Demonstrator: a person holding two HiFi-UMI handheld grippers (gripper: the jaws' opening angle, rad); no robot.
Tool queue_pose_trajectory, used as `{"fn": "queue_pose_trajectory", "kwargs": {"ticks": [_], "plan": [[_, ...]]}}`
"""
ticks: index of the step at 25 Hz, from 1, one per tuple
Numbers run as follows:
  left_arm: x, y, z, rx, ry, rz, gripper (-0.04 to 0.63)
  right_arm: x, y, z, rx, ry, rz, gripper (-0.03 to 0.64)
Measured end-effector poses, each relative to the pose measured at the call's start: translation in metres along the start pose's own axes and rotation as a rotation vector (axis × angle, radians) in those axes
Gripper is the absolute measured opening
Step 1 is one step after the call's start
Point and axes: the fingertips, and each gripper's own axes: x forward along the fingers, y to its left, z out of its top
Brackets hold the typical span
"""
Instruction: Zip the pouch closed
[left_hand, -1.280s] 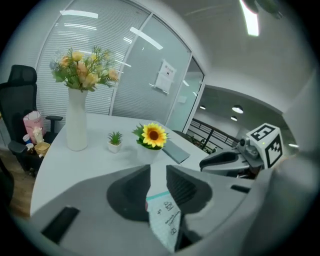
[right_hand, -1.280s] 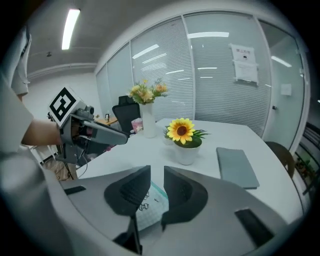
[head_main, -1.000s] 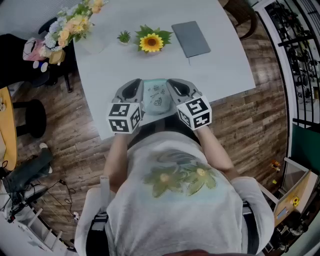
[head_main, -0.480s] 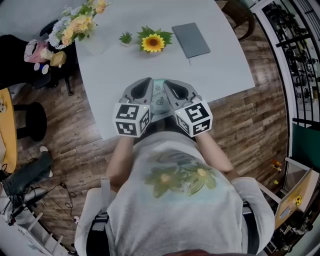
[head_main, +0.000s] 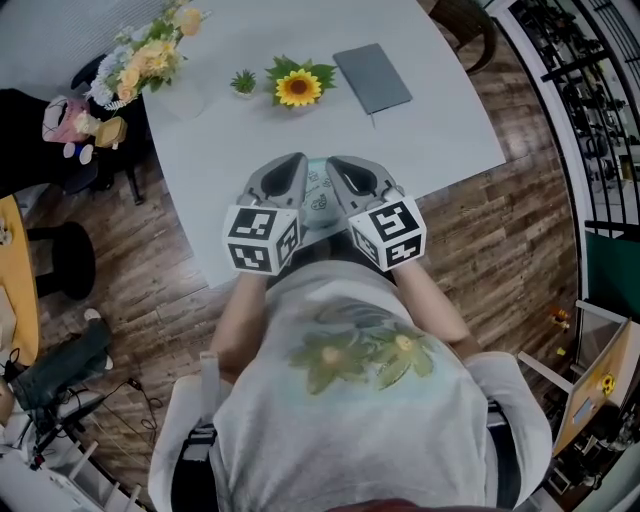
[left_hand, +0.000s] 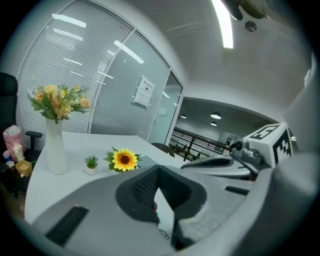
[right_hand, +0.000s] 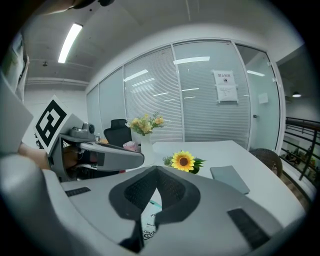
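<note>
Left gripper (head_main: 293, 172), right gripper (head_main: 340, 170): both clamped shut on pale mint printed fabric pouch (head_main: 317, 195), spanning left-right between them, equally near.

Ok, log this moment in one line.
left gripper: shut on pouch | right gripper: shut on pouch | pouch: between both grippers

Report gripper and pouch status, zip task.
Left gripper, right gripper both shut on pouch edges. Pouch between them at near table edge; zipper unreadable. Sunflower, notebook well clear.

Closed right claw (right_hand: 157, 171), pouch (right_hand: 149, 218) through gap
</note>
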Motion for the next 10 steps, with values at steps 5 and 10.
{"fn": "queue_pose_trajectory", "kwargs": {"ticks": [5, 10], "plan": [[0.0014, -0.0014, 0.0037, 0.012, 0.002, -0.021, 0.003, -0.0027, -0.0058, 0.0031, -0.001, -0.005, -0.032, 0.017], [0.0022, 0.0000, 0.0070, 0.012, -0.003, -0.033, 0.003, -0.0026, -0.0094, 0.0029, 0.013, -0.005, -0.048, 0.017]]}}
